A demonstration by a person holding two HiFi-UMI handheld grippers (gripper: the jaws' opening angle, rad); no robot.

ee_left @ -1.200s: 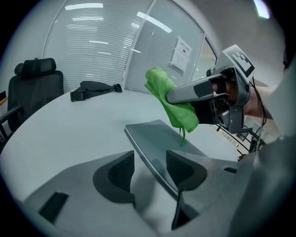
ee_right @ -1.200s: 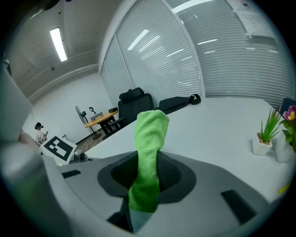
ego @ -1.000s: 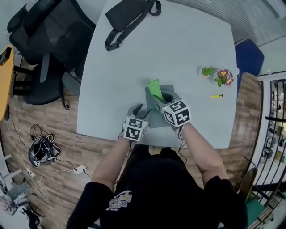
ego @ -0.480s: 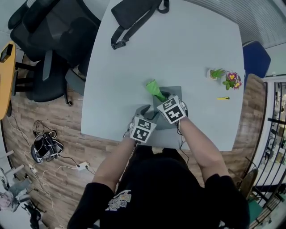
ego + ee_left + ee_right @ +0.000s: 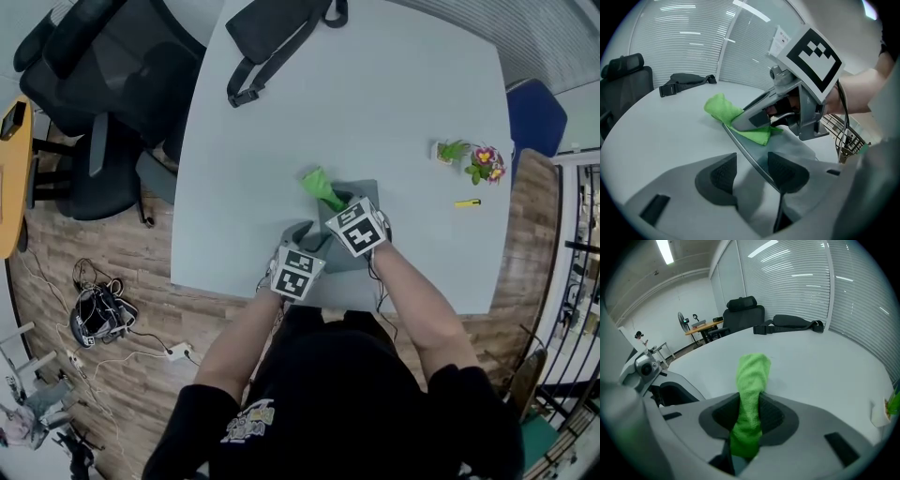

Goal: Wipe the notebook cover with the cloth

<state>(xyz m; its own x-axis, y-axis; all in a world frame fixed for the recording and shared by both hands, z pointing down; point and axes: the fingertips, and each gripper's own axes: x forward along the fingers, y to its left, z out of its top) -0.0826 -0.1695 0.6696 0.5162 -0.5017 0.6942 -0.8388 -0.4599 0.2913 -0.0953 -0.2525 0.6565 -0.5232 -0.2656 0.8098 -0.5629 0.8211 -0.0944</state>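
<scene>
1. Firmly, the right hand-held gripper (image 5: 750,414) is clamping the green cloth (image 5: 752,373), its free end sticking out past the jaws.
2. The cloth is lying over the far left corner of the grey notebook (image 5: 367,195), which is sitting near the bench's (image 5: 375,94) front edge.
3. The left hand-held gripper (image 5: 751,172) is holding its jaws apart, the notebook's edge running between them.

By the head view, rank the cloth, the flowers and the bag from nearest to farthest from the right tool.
1. Cloth: clamped in the right tool.
2. Flowers: off to its right.
3. Bag: farthest, ahead and to the left.
</scene>
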